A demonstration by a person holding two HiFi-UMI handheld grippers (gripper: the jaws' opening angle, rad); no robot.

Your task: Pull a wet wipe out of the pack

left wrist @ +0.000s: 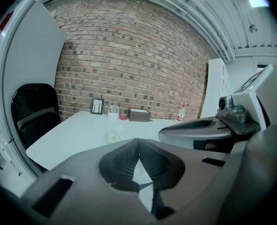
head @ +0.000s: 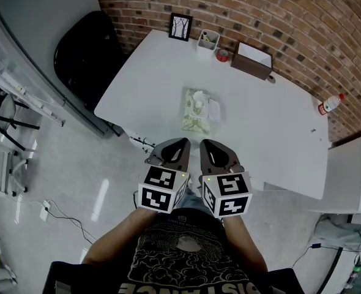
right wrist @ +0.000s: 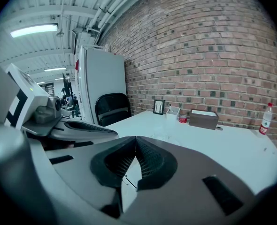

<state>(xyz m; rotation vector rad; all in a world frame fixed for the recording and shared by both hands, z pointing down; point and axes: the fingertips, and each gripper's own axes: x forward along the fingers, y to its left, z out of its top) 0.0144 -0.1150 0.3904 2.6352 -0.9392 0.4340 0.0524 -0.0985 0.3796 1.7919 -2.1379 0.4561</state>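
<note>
The wet wipe pack [head: 197, 110] lies flat near the middle of the white table [head: 272, 133], pale green, with its lid flap folded open to the right and a wipe crumpled up at the opening. It shows small and faint in the left gripper view [left wrist: 114, 136] and the right gripper view [right wrist: 161, 134]. My left gripper [head: 178, 141] and right gripper [head: 207, 143] hover side by side at the table's near edge, well short of the pack. Both are shut with nothing between the fingertips, as seen at the left gripper [left wrist: 138, 139] and the right gripper [right wrist: 135, 138].
Along the brick wall stand a framed picture [head: 180, 27], a white holder [head: 208, 40], a red tape roll [head: 223, 55] and a brown box [head: 252, 60]. A bottle [head: 330, 104] sits at the far right. A black chair [head: 85, 51] stands left of the table.
</note>
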